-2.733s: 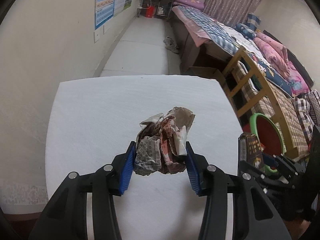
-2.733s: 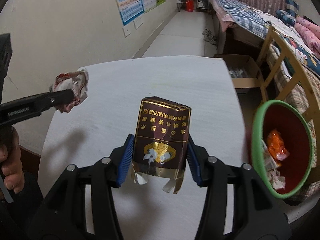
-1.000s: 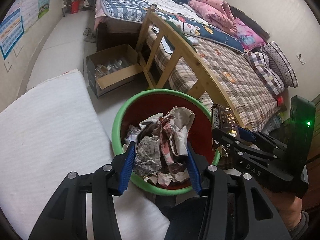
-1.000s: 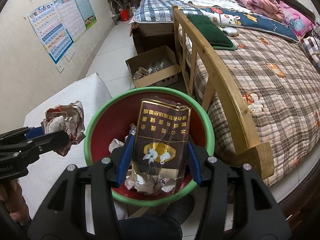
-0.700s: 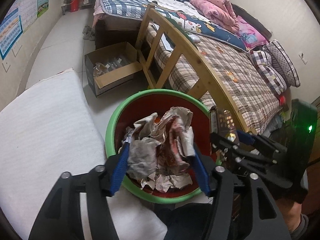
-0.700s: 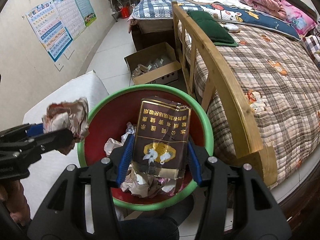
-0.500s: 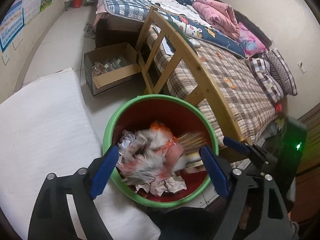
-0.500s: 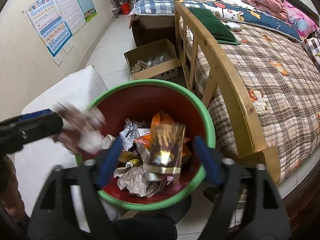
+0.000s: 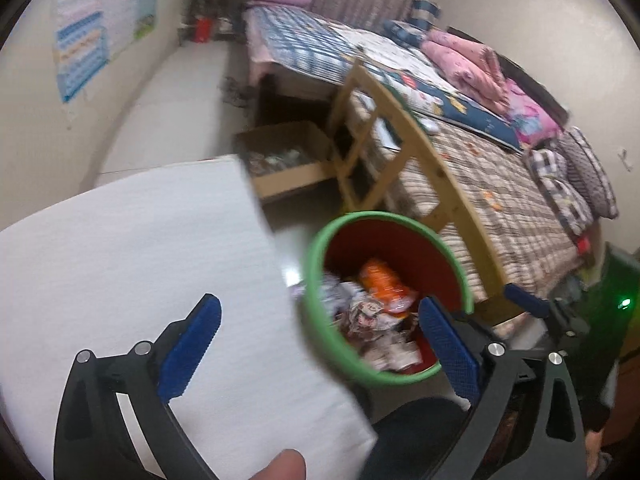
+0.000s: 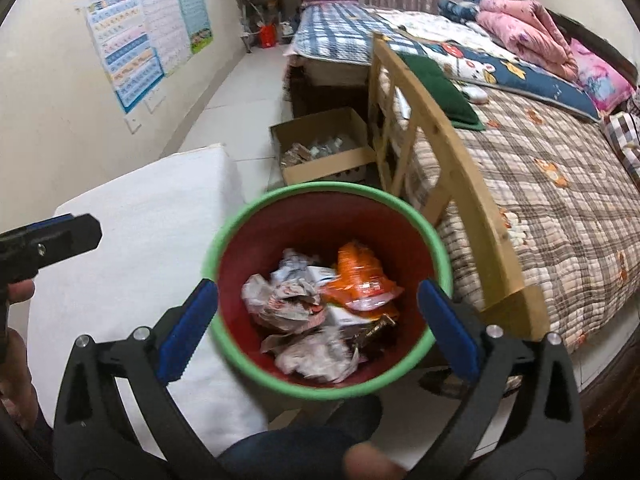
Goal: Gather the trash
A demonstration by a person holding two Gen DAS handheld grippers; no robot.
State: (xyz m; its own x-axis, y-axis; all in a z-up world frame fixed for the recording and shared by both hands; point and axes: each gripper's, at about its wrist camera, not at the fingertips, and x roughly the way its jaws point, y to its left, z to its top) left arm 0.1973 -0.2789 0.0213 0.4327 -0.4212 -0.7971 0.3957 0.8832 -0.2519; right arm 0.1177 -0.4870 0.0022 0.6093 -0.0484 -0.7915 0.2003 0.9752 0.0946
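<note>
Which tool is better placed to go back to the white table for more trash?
Left tool, probably: jaws opening and empty, it hangs partly over the white table, while the right tool is above the bin.

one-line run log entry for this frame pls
step: drop trash in bin | left gripper: jaws opening, empty | right gripper: jaws opening, empty | trash bin: holds wrappers | white table

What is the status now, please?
Both grippers, left and right, opening, nothing between jaws. Trash lies in bin. Nothing in the way.
</note>
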